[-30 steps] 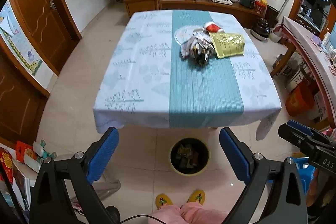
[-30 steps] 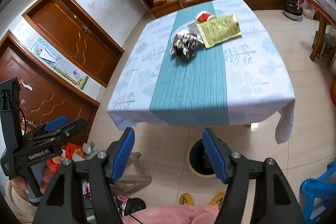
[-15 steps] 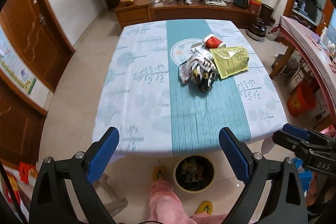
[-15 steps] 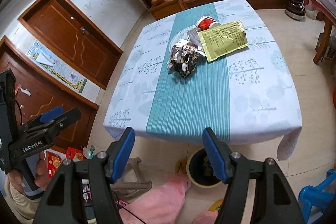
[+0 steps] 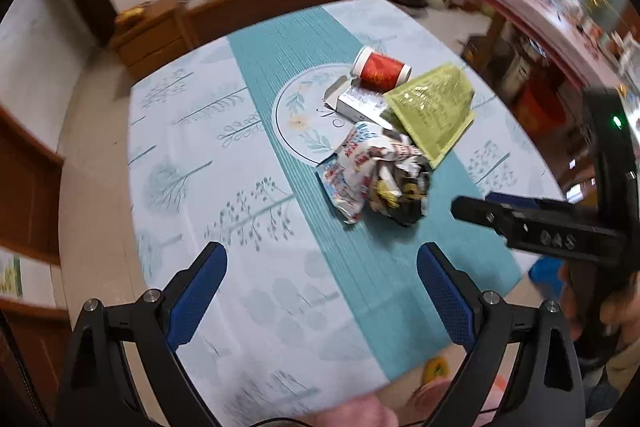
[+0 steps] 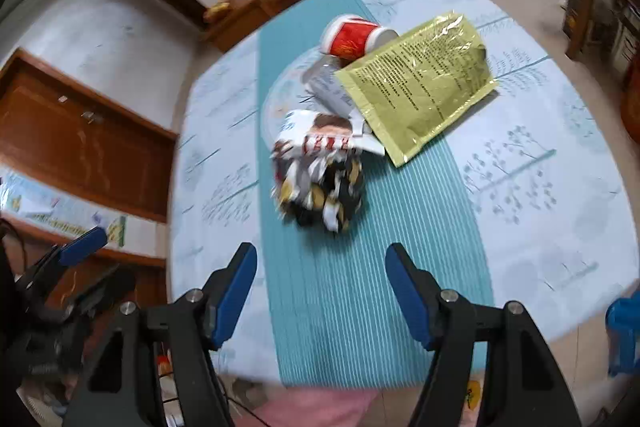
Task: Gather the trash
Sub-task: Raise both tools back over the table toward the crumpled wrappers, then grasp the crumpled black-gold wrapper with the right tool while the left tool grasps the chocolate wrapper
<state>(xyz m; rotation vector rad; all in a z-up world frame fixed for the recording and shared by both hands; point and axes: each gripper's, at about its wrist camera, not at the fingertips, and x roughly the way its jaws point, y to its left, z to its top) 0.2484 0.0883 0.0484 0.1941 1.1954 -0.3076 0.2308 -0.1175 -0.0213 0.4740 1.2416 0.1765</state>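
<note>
Four pieces of trash lie bunched near the middle of the frame in both wrist views, on the table (image 5: 168,131) with its pale cloth and teal centre stripe. They seem heaped together so that they can be taken one after another.

Going left to right in the left wrist view: at lower left and lower centre, the left gripper (image 5: 320,291) hangs over the near part of the cloth, its two blue pads standing wide apart with nothing between them. Just above centre lies one crumpled wrapper bundle (image 5: 376,179), white, red and black, partly on a round floral placemat (image 5: 296,111). Behind it sits one small white carton (image 5: 356,103), then one red cup (image 5: 380,69) tipped on its side, and to the right one flat yellow-green pouch (image 5: 432,107) overlapping the carton. At far right the right gripper (image 5: 472,209) reaches in from the side, held by a hand (image 5: 612,311).

In the right wrist view the right gripper (image 6: 320,283) also has its pads apart and empty, aimed down at the wrapper bundle (image 6: 320,175), which is nearest to it and likely the first pick. The cup (image 6: 352,37) and pouch (image 6: 416,79) lie beyond. No bin shows in either view.
</note>
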